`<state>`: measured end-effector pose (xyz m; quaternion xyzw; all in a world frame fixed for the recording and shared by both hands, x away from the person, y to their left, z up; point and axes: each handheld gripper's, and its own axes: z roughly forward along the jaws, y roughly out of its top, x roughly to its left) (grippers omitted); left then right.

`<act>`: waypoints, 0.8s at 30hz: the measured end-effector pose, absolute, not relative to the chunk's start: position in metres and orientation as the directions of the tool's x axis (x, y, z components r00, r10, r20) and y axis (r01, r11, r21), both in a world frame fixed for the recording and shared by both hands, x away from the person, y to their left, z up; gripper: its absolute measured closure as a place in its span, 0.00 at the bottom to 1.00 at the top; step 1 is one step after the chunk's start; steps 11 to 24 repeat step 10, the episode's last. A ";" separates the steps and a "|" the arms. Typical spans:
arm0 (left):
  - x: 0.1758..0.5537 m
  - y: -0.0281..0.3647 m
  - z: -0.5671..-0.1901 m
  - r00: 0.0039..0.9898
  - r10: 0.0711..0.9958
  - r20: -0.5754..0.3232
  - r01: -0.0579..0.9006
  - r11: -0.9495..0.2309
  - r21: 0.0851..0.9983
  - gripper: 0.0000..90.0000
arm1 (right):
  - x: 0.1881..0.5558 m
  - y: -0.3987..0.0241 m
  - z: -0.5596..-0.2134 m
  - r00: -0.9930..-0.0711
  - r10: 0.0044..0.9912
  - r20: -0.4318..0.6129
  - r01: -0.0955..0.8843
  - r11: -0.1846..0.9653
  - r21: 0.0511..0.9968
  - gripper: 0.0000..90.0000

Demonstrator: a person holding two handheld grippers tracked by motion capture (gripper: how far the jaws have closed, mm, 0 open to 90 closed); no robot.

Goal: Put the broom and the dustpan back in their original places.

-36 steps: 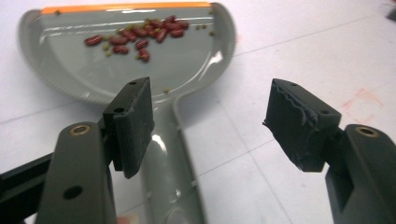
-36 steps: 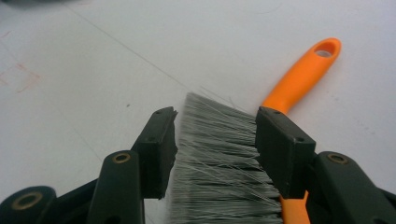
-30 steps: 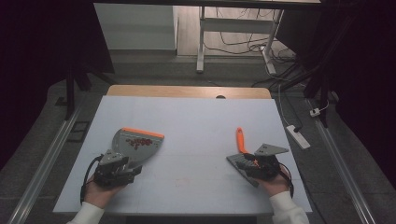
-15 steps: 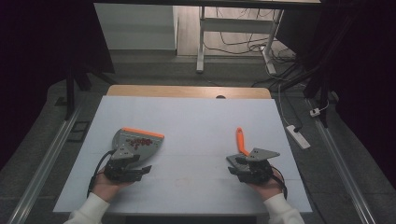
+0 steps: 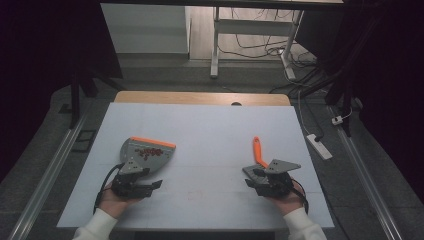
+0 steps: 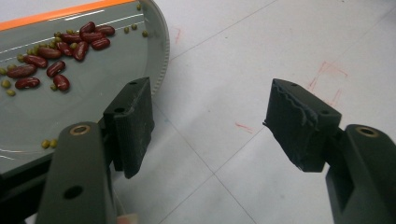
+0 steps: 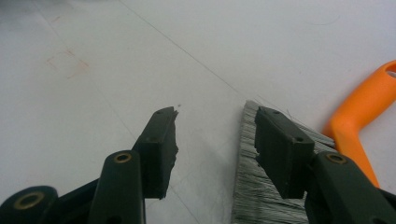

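White table (image 5: 210,135), used here as the landmark. Dustpan (image 5: 146,154) lies on the table's left half, grey, orange strip along its far edge, round back toward the person. Red beans (image 5: 149,151) sit in a loose cluster inside the dustpan near the orange edge; in the left gripper view small green beans (image 6: 45,143) are scattered among them and nearer the pan's back. Brush (image 5: 258,154) lies on the table's right half, orange handle pointing away from the person, grey bristles (image 7: 261,186) at the near end.

Left gripper (image 5: 134,184) rests low at the table's near left, just behind the dustpan's round back, held by the person's left hand (image 5: 114,202). Jaws released, apart, nothing between them. In the left gripper view (image 6: 210,128) bare table shows in the gap; one jaw stands over the dustpan rim (image 6: 161,70), whether it touches cannot be told.

Right gripper (image 5: 265,184) sits at the table's near right, held by the right hand (image 5: 286,200), just at the brush's near end. Jaws released, a gap between them, bare table in it (image 7: 215,149). One jaw stands over the bristles; contact cannot be told. The orange handle (image 7: 359,121) runs beside that jaw, outside the gap.

Faint red pen marks (image 6: 329,74) on the table near the middle front.
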<state>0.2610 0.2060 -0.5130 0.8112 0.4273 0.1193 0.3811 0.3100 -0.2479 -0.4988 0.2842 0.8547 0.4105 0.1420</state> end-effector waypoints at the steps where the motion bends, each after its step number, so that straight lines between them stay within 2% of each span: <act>1: 0.261 0.206 -0.513 0.606 0.784 -0.133 0.603 -0.344 0.720 0.36 | 0.310 -0.248 -0.499 -0.799 0.602 -0.010 0.369 0.502 0.782 0.54; 24: 0.261 0.209 -0.513 0.600 0.787 -0.141 0.608 -0.334 0.721 0.36 | 0.310 -0.247 -0.499 -0.802 0.598 -0.011 0.367 0.507 0.780 0.54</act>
